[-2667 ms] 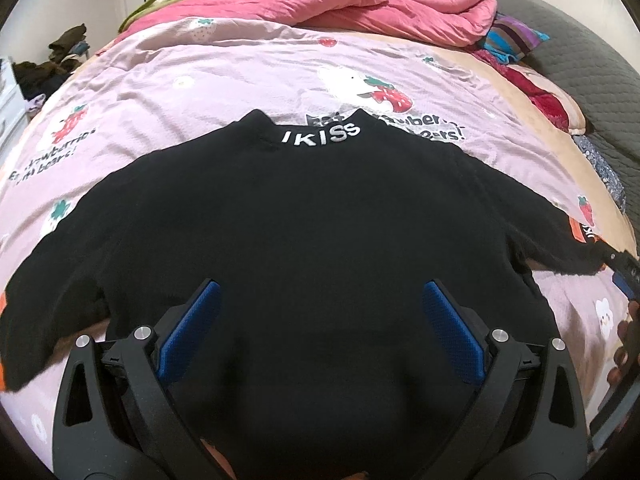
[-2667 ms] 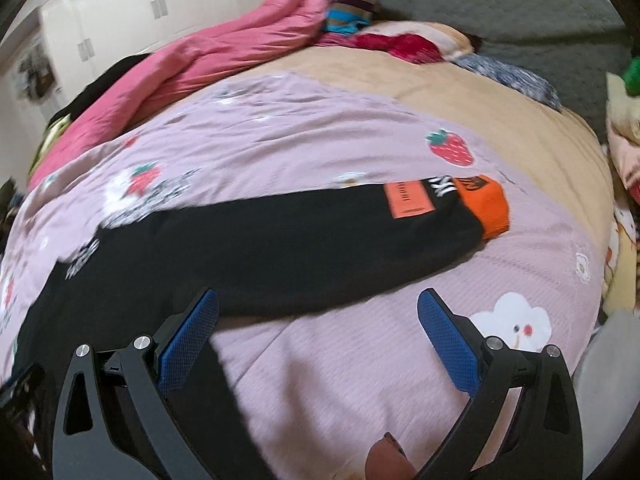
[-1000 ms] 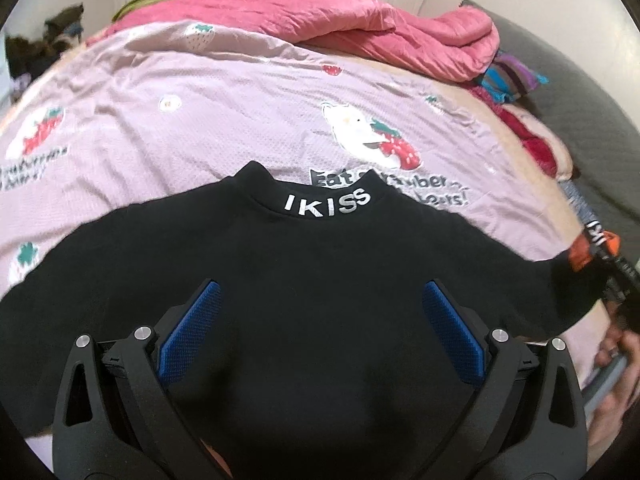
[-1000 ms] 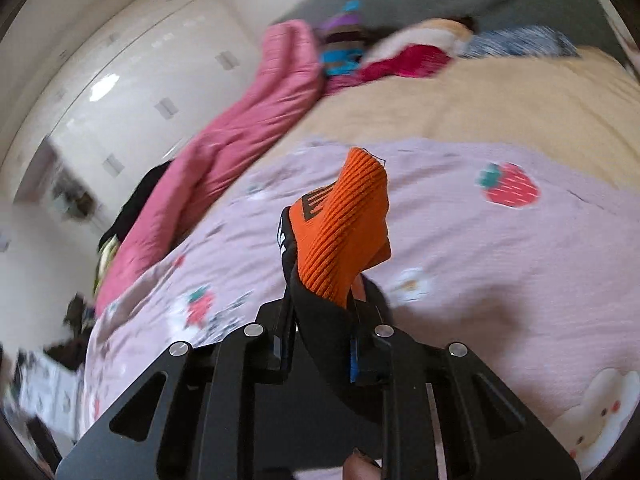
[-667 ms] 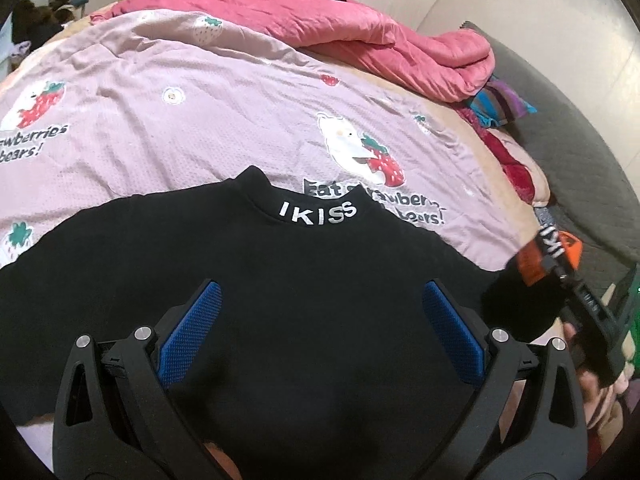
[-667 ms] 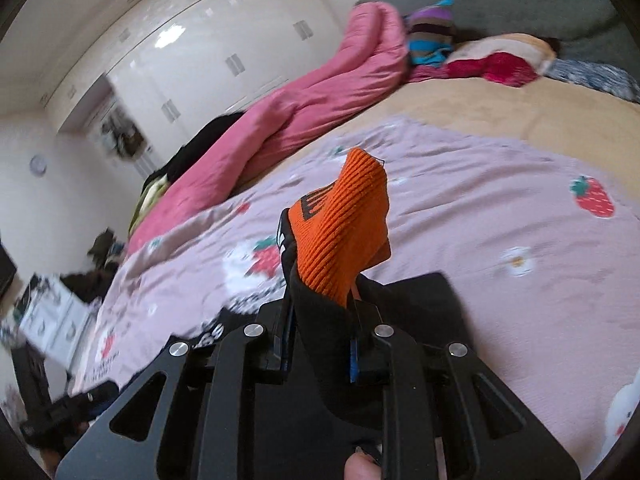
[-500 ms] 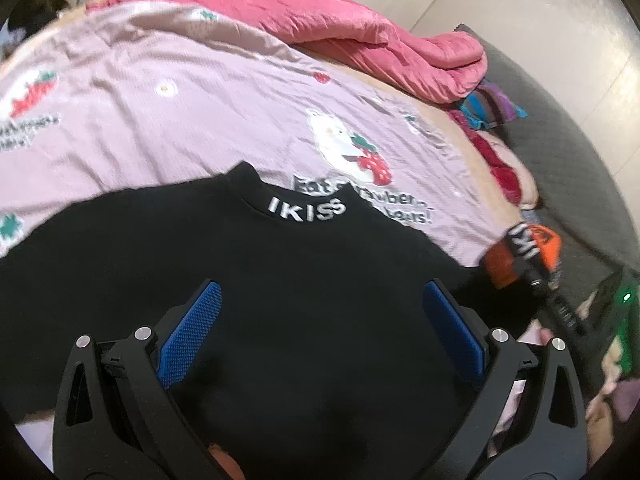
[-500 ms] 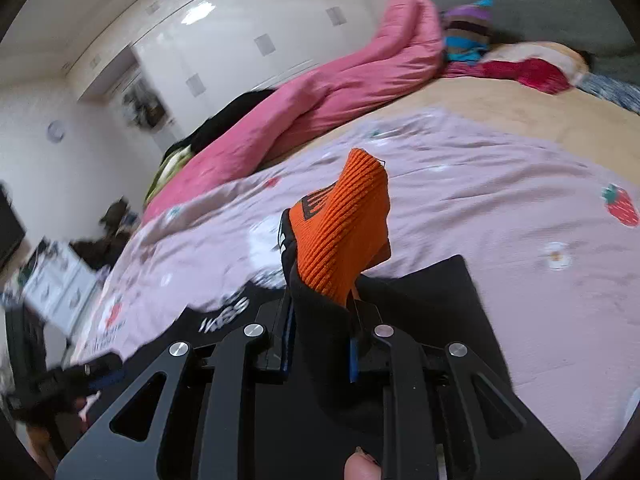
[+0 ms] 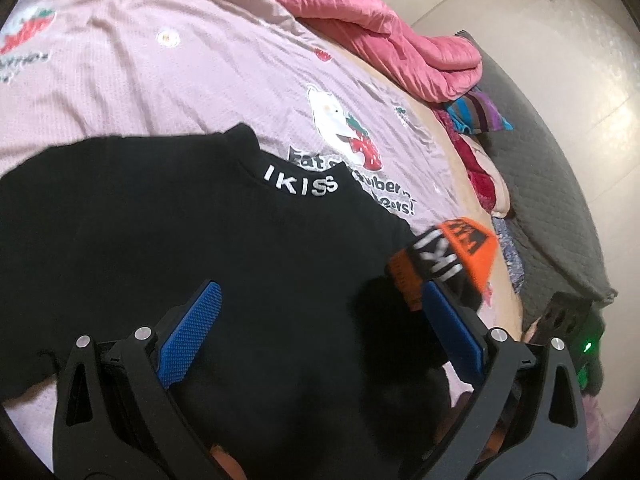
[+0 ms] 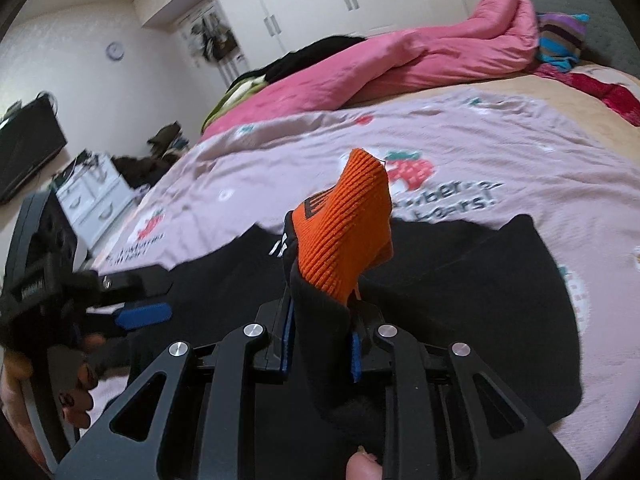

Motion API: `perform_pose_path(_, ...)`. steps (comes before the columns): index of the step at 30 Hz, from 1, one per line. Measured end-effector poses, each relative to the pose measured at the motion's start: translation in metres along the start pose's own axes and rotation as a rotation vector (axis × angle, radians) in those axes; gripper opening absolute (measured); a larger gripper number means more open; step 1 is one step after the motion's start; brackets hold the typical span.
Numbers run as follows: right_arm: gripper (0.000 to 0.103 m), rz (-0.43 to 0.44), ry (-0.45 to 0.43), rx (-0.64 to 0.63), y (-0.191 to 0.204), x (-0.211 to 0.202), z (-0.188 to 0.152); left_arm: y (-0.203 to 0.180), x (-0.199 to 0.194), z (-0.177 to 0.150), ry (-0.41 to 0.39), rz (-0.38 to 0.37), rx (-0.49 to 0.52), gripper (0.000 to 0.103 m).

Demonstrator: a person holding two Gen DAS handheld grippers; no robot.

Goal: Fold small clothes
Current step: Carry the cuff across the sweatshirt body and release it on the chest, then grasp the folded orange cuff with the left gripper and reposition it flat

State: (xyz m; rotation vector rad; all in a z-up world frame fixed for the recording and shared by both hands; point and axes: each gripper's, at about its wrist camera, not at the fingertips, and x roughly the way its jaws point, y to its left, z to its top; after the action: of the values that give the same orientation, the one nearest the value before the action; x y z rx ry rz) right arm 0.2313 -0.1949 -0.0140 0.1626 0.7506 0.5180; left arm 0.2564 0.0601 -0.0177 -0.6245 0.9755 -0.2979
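A black sweater with "IKISS" on its collar lies flat on the pink bedspread. My left gripper hovers open over the sweater's chest, nothing between its blue pads. My right gripper grips the sweater's right sleeve just below the orange cuff, which sticks up above the fingers. Its jaws are opening, with the sleeve still between them. The sleeve is carried over the sweater's body. In the left wrist view the orange cuff hangs beside my left gripper's right finger.
A rolled pink duvet lies along the far side of the bed. Striped and red clothes are heaped by the grey headboard. White wardrobes stand behind. A white drawer unit sits beside the bed.
My right gripper has carried the sleeve leftward from the bed's edge over the sweater's body. The left gripper has rolled and drifted slightly; it stays open above the chest.
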Motion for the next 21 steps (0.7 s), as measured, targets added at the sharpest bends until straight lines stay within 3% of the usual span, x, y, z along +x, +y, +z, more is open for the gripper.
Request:
perform_pose_path(3, 0.04, 0.038, 0.029, -0.008, 0.008, 0.007, -0.006, 0.009, 0.005, -0.001, 0.02, -0.004, -0.037, 0.093)
perform_pose_path(6, 0.05, 0.092, 0.052, -0.003, 0.011, 0.004, -0.006, 0.019, 0.011, -0.002, 0.04, -0.005, -0.076, 0.085)
perform_pose_path(9, 0.052, 0.125, 0.047, 0.018, 0.007, -0.007, -0.001, 0.026, 0.017, -0.005, 0.064, -0.022, -0.1, 0.07)
perform_pose_path(13, 0.055, 0.104, 0.007, 0.079, -0.013, -0.024, 0.006, 0.029, 0.029, -0.012, 0.121, 0.009, -0.099, 0.061)
perform_pose_path(16, 0.057, 0.074, -0.006, 0.105, -0.026, -0.03, 0.011, 0.022, 0.038, -0.023, 0.142, 0.109, -0.044, 0.061)
perform_pose_path(19, 0.06, 0.045, -0.02, 0.143, -0.041, -0.04, 0.012, 0.015, 0.043, -0.038, 0.154, 0.153, 0.017, 0.06)
perform_pose_path(21, 0.061, 0.03, -0.034, 0.156, -0.048, -0.045, 0.012, 0.009, 0.04, -0.047, 0.156, 0.168, 0.051, 0.048)
